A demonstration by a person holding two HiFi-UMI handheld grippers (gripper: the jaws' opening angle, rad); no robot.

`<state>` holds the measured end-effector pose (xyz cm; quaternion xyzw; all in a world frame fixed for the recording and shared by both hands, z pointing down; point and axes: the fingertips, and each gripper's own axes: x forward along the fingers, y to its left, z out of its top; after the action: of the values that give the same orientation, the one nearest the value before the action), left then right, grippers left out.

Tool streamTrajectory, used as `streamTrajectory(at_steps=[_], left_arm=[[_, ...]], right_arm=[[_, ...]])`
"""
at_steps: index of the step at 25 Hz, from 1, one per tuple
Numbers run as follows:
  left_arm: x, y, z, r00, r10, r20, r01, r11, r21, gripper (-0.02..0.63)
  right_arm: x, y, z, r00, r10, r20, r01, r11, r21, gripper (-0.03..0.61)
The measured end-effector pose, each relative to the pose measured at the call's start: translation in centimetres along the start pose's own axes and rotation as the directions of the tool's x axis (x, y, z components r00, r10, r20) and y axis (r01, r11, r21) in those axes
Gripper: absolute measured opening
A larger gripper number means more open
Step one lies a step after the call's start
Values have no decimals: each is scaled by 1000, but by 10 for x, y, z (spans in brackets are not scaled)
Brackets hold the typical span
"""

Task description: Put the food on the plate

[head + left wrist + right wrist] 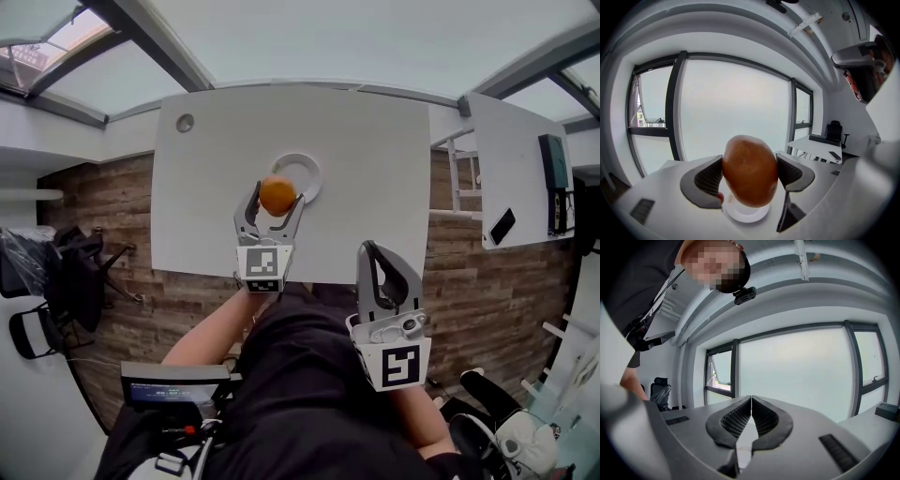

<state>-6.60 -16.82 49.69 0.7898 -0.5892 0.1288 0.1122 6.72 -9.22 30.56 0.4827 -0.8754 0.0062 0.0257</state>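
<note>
1. While the left hand-held gripper (273, 208) grips the orange-brown food (277, 195) between both jaws, the food sits over the near rim of the white plate (307, 167). Whether the two touch cannot be told.
2. Seen from the left gripper view, the food hides most of the plate, and only a rim arc shows beneath it.
3. A small red spot (721, 197) by one jaw tip is too small to identify.
4. The right hand-held gripper (370, 253) is clenched on nothing at the near edge of the table (394, 159), well apart from the plate.
</note>
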Motion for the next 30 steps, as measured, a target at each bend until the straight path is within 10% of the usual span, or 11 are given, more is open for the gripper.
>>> streamTrajectory(at_steps=[30], left_arm=[[25, -6, -36, 994, -42, -100, 48, 997, 63, 354]], right_arm=[[-18, 0, -9, 1000, -21, -22, 21, 1000, -5, 8]])
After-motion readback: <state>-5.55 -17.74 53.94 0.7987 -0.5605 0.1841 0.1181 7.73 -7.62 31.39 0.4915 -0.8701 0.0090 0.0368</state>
